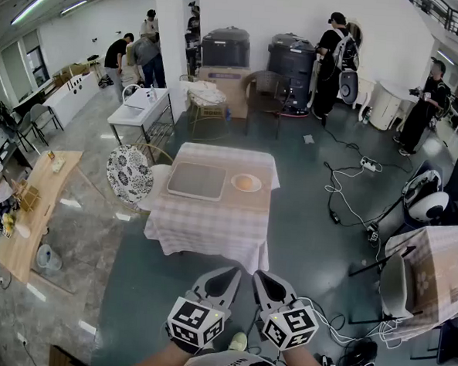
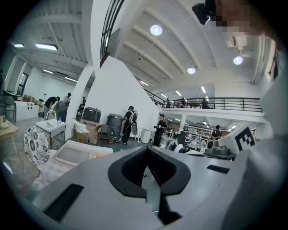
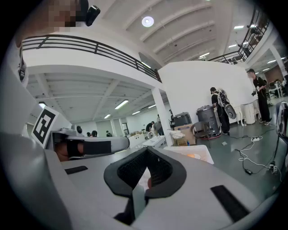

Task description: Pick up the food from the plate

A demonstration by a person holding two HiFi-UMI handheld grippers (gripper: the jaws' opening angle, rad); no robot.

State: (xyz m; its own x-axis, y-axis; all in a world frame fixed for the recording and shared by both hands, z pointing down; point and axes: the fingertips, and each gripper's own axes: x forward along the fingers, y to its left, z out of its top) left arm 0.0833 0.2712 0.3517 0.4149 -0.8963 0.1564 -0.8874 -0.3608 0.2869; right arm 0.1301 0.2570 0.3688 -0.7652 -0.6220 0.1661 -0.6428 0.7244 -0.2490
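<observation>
A round piece of orange food (image 1: pixel 245 182) lies on a white plate (image 1: pixel 253 189) at the right side of a table with a checked cloth (image 1: pixel 211 220), beside a grey tray (image 1: pixel 197 180). The table stands well ahead of me. Low in the head view, my left gripper (image 1: pixel 230 273) and right gripper (image 1: pixel 263 275) are side by side near my body, both shut and holding nothing. The left gripper (image 2: pixel 146 150) looks past its jaws at the tray (image 2: pixel 74 154). Beyond the right gripper (image 3: pixel 147 150), the plate (image 3: pixel 194 156) shows far off.
A floral-patterned chair (image 1: pixel 129 172) stands at the table's left. A wooden table (image 1: pixel 38 205) is further left, and another cloth-covered table (image 1: pixel 433 268) at the right. Cables (image 1: pixel 345 185) trail over the floor. People stand near bins and a sink at the back.
</observation>
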